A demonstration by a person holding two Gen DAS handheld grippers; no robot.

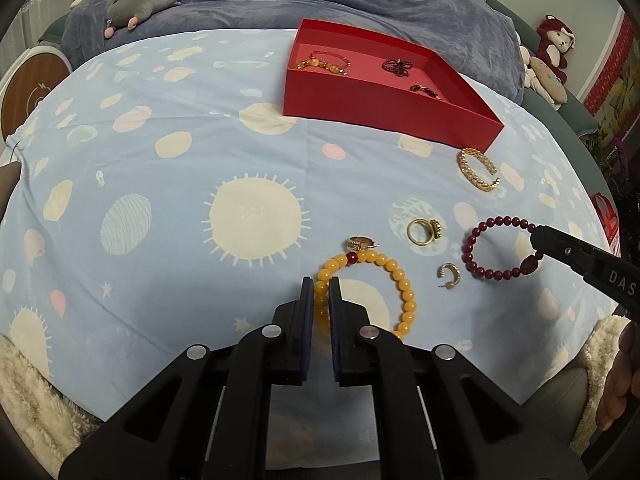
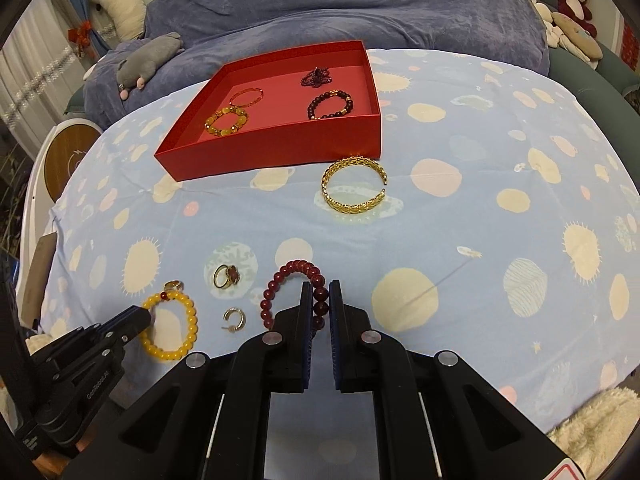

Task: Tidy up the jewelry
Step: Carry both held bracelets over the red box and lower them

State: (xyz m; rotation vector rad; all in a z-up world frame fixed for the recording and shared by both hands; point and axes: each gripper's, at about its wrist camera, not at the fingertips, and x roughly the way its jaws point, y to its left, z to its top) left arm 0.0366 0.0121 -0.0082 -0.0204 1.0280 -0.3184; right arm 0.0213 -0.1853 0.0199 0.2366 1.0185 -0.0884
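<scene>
My left gripper (image 1: 321,292) is shut on the near side of a yellow bead bracelet (image 1: 404,280) that lies on the patterned sheet. The right wrist view shows that gripper (image 2: 144,314) at the lower left, on the yellow bracelet (image 2: 192,320). My right gripper (image 2: 320,296) is shut on a dark red bead bracelet (image 2: 280,276), whose beads sit between the pads. From the left wrist view, the right gripper (image 1: 534,234) grips the far right of the dark red bracelet (image 1: 466,248). A red box (image 1: 384,108) (image 2: 280,152) at the back holds several bracelets.
A gold cuff bangle (image 1: 468,168) (image 2: 352,205) lies just in front of the box. A gold ring (image 1: 435,226) (image 2: 233,274), a second ring (image 1: 360,243) and a hoop earring (image 1: 450,274) (image 2: 236,318) lie between the bracelets. Plush toys and a blue blanket (image 2: 360,8) lie behind.
</scene>
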